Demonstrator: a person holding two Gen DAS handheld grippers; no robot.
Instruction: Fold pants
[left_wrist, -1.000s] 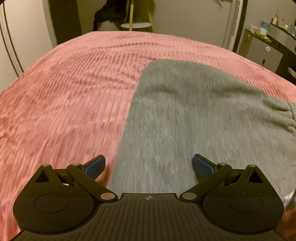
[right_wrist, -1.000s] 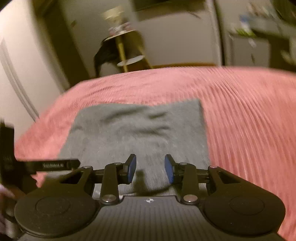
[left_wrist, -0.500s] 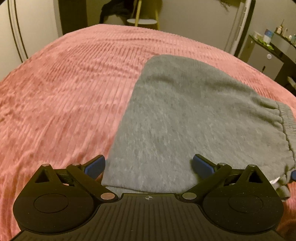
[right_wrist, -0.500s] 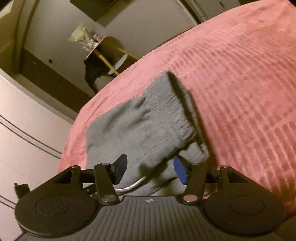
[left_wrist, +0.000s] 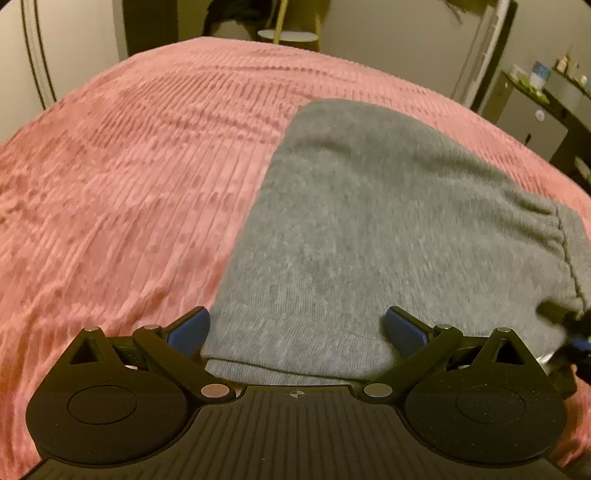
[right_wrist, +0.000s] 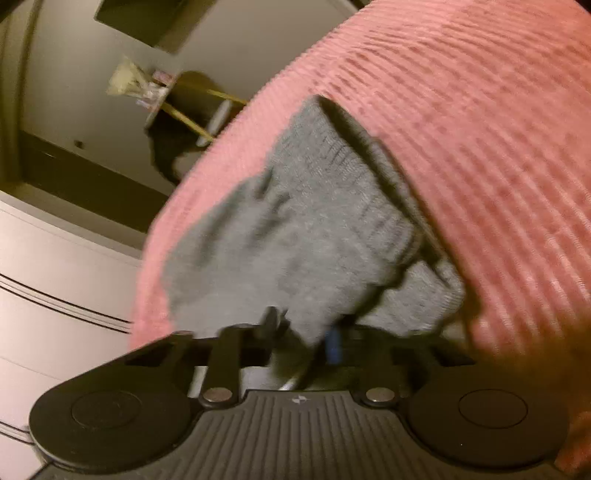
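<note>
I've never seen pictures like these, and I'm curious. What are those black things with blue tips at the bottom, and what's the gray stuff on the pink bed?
Those black things are grabbing tools. A person holds one in each hand, and each has a small camera looking forward along its two blue-tipped fingers.

One picture comes from the left tool. Its fingers are spread wide open above the near edge of the gray pants, holding nothing.

The other comes from the right tool. It looks pinched shut on a corner of the pants near the stretchy waistband, though that picture is blurry.

The pants lie on a pink ribbed bedspread. The person is folding them.
</note>
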